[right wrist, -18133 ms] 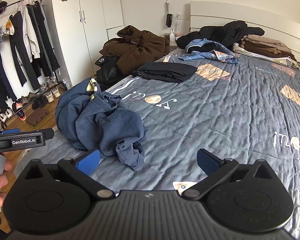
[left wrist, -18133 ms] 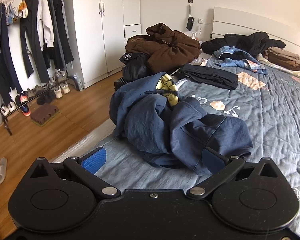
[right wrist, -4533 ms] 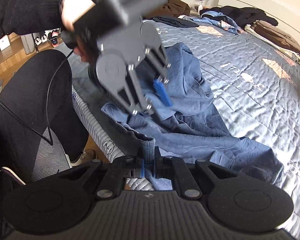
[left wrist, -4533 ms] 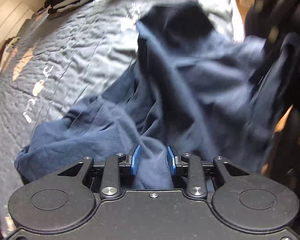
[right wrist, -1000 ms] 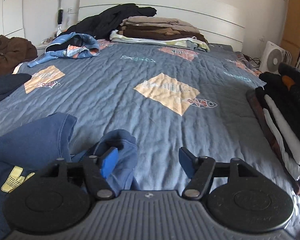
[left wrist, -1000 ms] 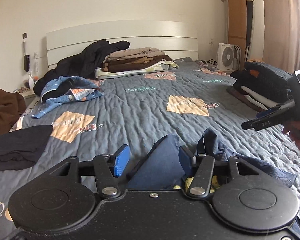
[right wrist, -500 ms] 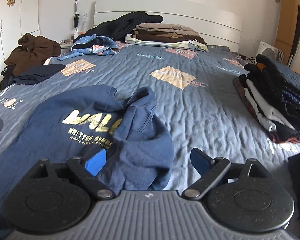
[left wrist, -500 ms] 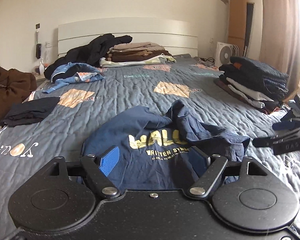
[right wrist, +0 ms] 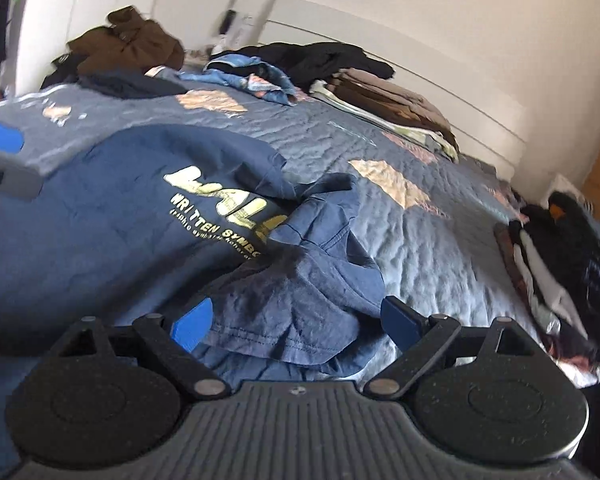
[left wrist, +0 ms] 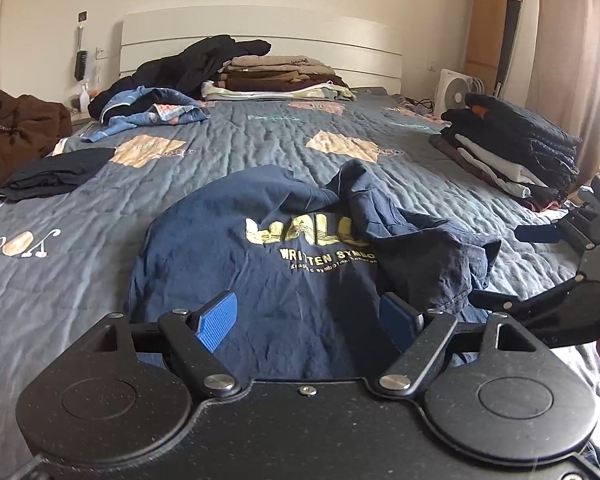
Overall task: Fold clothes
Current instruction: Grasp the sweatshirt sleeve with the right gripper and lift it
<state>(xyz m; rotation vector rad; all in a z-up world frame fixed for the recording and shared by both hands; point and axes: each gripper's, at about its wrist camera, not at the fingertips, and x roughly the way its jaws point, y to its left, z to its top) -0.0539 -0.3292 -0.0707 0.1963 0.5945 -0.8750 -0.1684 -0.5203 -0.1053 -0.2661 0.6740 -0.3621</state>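
Claws [left wrist: 308, 320] gape; navy shirt [left wrist: 260, 272] lies collar-away.

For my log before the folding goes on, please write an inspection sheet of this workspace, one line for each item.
Surface: bed with a blue-grey patterned quilt.
Job's things: navy T-shirt lies print up, its right side bunched over the yellow print.
Clutter: folded pile at the right edge; second folded pile, black garment, blue crumpled garment.
Grippers: left gripper and right gripper open, fingers over the shirt, holding nothing.
Cables: nothing seen.
Surroundings: headboard, fan, curtain.
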